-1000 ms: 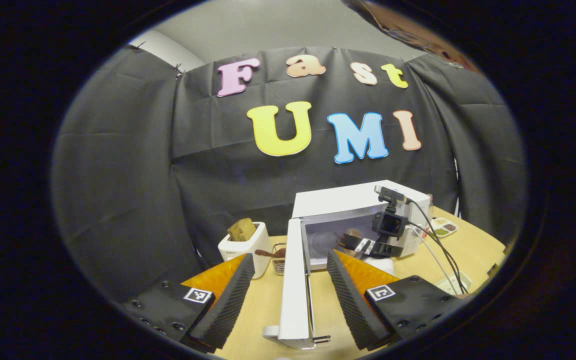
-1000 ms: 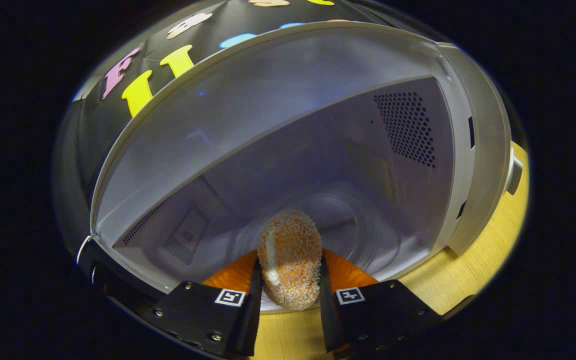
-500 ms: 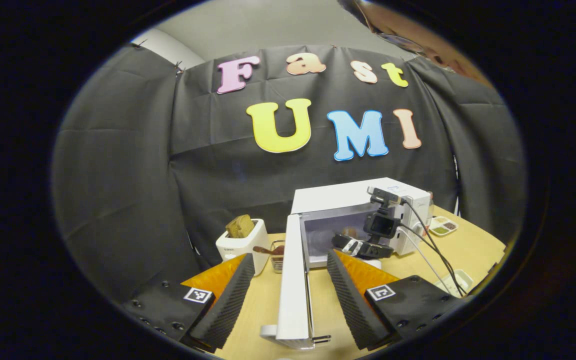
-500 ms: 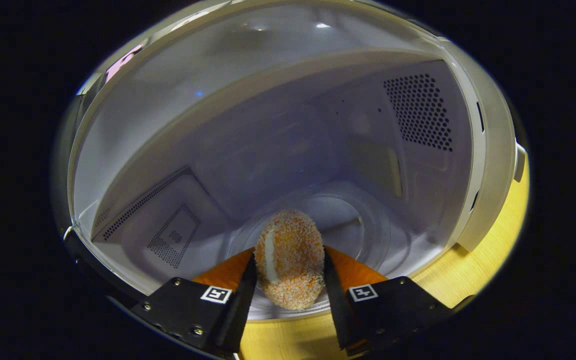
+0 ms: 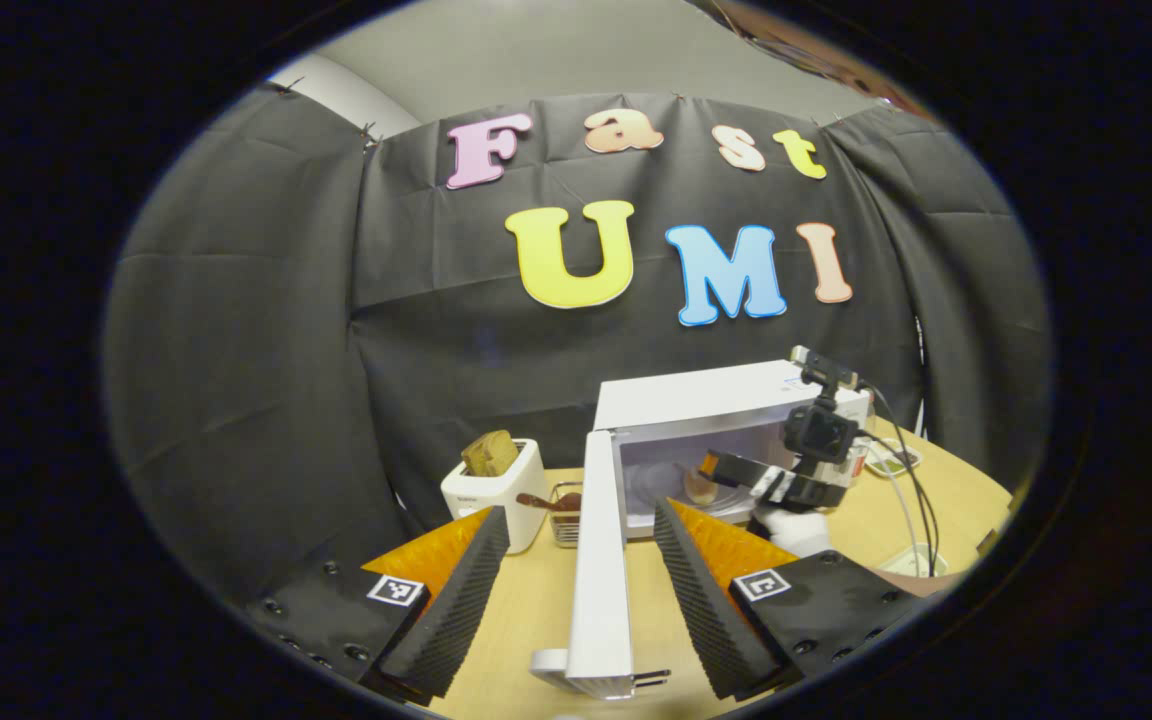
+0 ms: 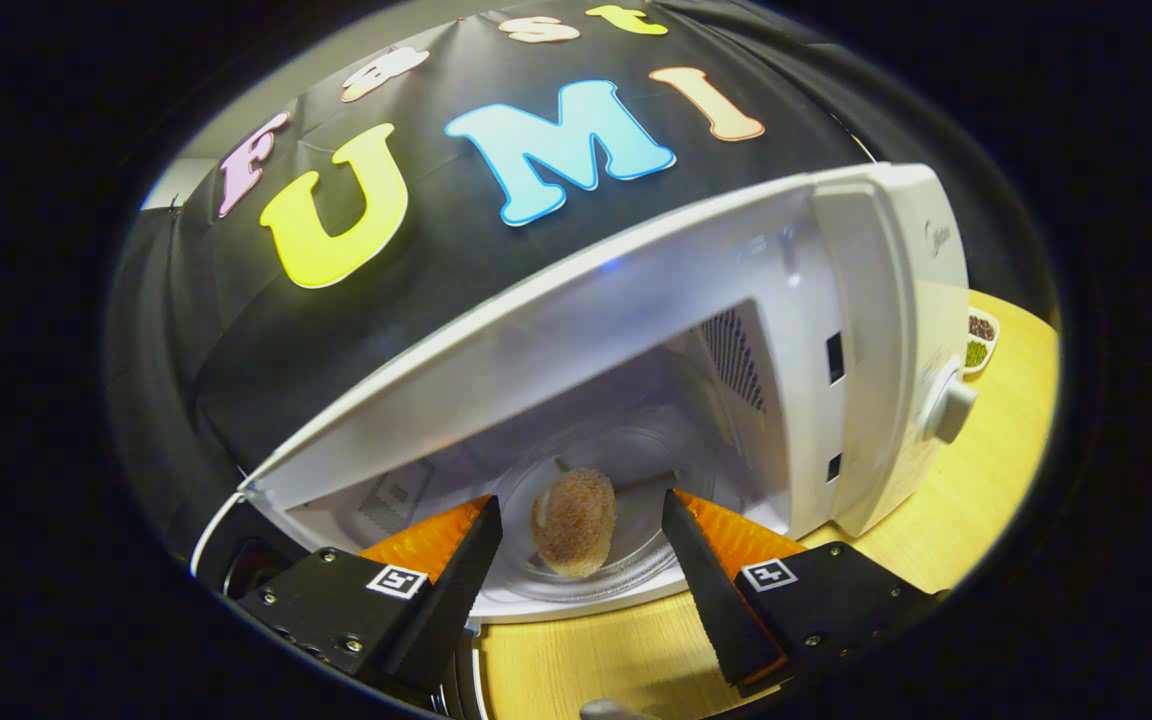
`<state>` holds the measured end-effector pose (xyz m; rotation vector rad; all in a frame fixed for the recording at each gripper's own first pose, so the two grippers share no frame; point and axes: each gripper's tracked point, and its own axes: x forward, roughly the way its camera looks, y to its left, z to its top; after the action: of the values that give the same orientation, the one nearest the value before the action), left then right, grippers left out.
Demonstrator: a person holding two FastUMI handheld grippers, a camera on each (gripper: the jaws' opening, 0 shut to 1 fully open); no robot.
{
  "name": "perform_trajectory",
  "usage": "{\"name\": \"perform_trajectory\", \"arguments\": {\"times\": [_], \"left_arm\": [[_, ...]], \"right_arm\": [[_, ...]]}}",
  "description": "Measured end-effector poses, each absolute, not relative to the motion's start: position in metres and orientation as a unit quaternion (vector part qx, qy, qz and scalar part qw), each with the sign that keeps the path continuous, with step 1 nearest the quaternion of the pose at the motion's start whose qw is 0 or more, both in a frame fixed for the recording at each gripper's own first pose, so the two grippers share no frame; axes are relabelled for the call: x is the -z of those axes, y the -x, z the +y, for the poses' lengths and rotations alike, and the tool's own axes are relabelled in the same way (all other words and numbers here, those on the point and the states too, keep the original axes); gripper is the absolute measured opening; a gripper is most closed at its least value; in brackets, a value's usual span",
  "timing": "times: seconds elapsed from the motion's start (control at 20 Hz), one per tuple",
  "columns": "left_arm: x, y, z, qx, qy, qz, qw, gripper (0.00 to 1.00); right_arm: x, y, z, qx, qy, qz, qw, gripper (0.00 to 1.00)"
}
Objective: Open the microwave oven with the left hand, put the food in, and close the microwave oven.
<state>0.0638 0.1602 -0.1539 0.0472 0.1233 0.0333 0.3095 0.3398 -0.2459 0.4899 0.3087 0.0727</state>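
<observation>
The white microwave (image 5: 706, 400) (image 6: 876, 330) stands on the wooden table with its door (image 5: 601, 590) swung wide, edge-on between the fingers of my open left gripper (image 5: 576, 570), which does not touch it. A breaded, oval piece of food (image 6: 573, 520) lies on the glass turntable (image 6: 626, 560) inside the cavity. My right gripper (image 6: 581, 560) is open just outside the cavity's mouth, its fingers apart on either side of the food and clear of it. In the left gripper view the right gripper (image 5: 736, 475) and a gloved hand (image 5: 791, 525) are at the oven's opening.
A white toaster (image 5: 496, 490) with a slice of bread in it stands left of the door, a small wire basket (image 5: 564, 505) beside it. Small dishes (image 6: 978, 340) sit on the table to the microwave's right. Cables (image 5: 911, 490) trail from the right gripper.
My right gripper has opened, left the food on the turntable and drawn back out of the cavity. The left gripper has hardly moved.
</observation>
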Motion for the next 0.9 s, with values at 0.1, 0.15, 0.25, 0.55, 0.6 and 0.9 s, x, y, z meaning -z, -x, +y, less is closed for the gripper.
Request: {"name": "perform_trajectory", "arguments": {"times": [0.1, 0.15, 0.25, 0.55, 0.6, 0.9], "left_arm": [[0.149, -0.062, 0.167, -0.025, -0.019, 0.053, 0.998, 0.98], [0.147, -0.061, 0.168, -0.025, -0.016, 0.049, 0.998, 0.98], [0.148, -0.061, 0.172, -0.024, -0.014, 0.055, 0.998, 0.98], [0.131, -0.058, 0.2, -0.04, -0.054, 0.03, 0.997, 0.98], [0.133, -0.059, 0.205, -0.044, -0.053, 0.03, 0.997, 0.98], [0.175, -0.059, 0.25, -0.082, -0.043, 0.06, 0.994, 0.96]], "right_arm": [[0.218, -0.282, 0.324, -0.047, -0.19, 0.137, 0.971, 0.98], [0.2, -0.263, 0.317, -0.056, -0.164, 0.123, 0.977, 0.98], [0.16, -0.234, 0.298, -0.07, -0.125, 0.091, 0.985, 0.98], [0.097, -0.157, 0.229, -0.079, -0.083, 0.077, 0.99, 0.98], [0.091, -0.146, 0.213, -0.069, -0.075, 0.076, 0.992, 0.98], [0.059, -0.085, 0.148, -0.037, -0.026, 0.082, 0.996, 0.98]]}}
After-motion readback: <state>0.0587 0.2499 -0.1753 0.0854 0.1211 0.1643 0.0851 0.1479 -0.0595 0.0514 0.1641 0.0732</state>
